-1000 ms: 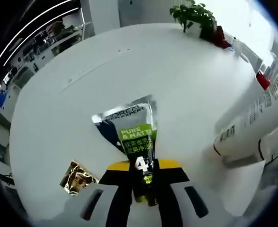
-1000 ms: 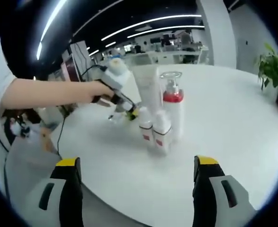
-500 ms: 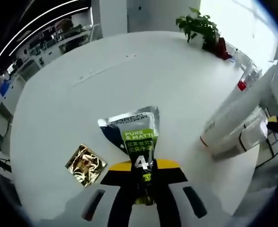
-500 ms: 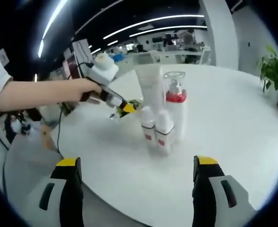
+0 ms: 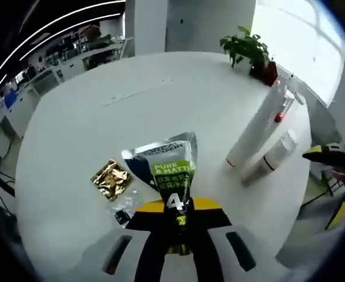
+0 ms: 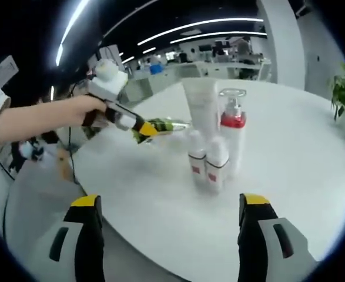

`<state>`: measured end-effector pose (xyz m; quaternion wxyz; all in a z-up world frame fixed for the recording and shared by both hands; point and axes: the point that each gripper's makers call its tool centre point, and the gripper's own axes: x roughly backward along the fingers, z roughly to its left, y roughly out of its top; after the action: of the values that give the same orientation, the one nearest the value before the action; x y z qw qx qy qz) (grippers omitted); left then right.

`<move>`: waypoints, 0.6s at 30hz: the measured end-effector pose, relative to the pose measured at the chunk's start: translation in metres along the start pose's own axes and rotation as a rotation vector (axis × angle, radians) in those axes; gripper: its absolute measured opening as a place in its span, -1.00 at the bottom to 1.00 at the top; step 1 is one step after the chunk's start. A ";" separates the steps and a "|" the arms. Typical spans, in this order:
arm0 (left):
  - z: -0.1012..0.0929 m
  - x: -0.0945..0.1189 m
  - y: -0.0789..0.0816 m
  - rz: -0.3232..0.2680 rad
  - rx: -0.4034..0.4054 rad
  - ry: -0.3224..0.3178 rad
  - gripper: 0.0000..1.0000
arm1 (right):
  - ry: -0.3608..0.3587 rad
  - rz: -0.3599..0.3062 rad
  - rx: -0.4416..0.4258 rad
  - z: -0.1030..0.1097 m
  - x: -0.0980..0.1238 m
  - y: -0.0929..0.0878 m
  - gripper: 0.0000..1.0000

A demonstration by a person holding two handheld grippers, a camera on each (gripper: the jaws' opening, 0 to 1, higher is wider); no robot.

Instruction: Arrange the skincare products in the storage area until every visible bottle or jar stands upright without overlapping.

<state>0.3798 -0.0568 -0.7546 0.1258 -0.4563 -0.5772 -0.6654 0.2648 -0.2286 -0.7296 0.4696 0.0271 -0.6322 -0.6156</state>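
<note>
My left gripper [image 5: 178,222] is shut on the cap end of a silver, green and dark face-wash tube [image 5: 166,166], which it holds in the air above the white round table [image 5: 90,129]. In the right gripper view, a hand holds that left gripper [image 6: 138,128] and the tube [image 6: 165,125] lies roughly level, to the left of the group. The group stands upright: a tall white tube [image 6: 202,106], a red-collared pump bottle [image 6: 233,136] and two small white bottles [image 6: 197,161] [image 6: 217,167]. My right gripper [image 6: 170,236] is open, low at the table's near edge.
A gold sachet [image 5: 111,178] and a small dark packet [image 5: 123,216] lie on the table below the held tube. A potted plant [image 5: 248,46] stands at the far rim. Desks and office furniture ring the table.
My left gripper has risen with the tube, which now hangs higher above the table. The standing group looks smaller and farther away in the left gripper view. The right gripper has barely moved.
</note>
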 end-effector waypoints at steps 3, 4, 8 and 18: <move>-0.007 0.018 -0.005 -0.017 -0.003 0.001 -0.77 | 0.001 0.001 -0.001 -0.001 0.000 -0.001 0.89; -0.006 0.017 -0.004 -0.022 -0.001 0.000 -0.77 | 0.003 -0.001 -0.001 0.000 0.001 -0.001 0.89; -0.015 0.036 -0.007 -0.050 -0.002 0.000 -0.78 | 0.011 -0.017 -0.018 0.001 0.002 0.001 0.86; -0.039 0.073 -0.003 -0.135 -0.032 -0.035 -0.80 | 0.029 -0.111 -0.009 0.010 0.008 0.020 0.70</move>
<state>0.3194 -0.0634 -0.6982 0.0632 -0.4299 -0.5981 -0.6734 0.2654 -0.2211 -0.7072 0.4440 0.0686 -0.6201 -0.6432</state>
